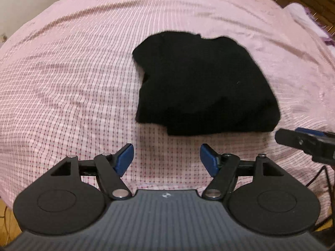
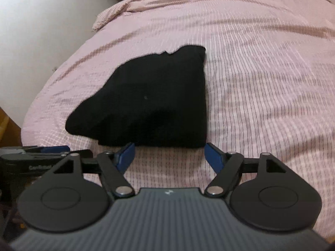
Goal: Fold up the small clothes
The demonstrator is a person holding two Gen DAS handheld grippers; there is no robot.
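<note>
A black garment [image 1: 201,83] lies folded into a compact block on the pink checked bedspread [image 1: 73,79]. It also shows in the right wrist view [image 2: 150,102]. My left gripper [image 1: 166,156] is open and empty, a short way in front of the garment's near edge. My right gripper [image 2: 168,154] is open and empty, its blue fingertips [image 2: 212,155] just short of the garment's near edge. The right gripper shows at the right edge of the left wrist view [image 1: 303,142]. The left gripper shows at the left edge of the right wrist view [image 2: 41,154].
A wooden headboard [image 1: 309,2] and a pale pillow [image 1: 303,14] lie at the far right. A white wall [image 2: 41,21] runs along the bed's left side. The bedspread [image 2: 272,83] stretches wide to the right of the garment.
</note>
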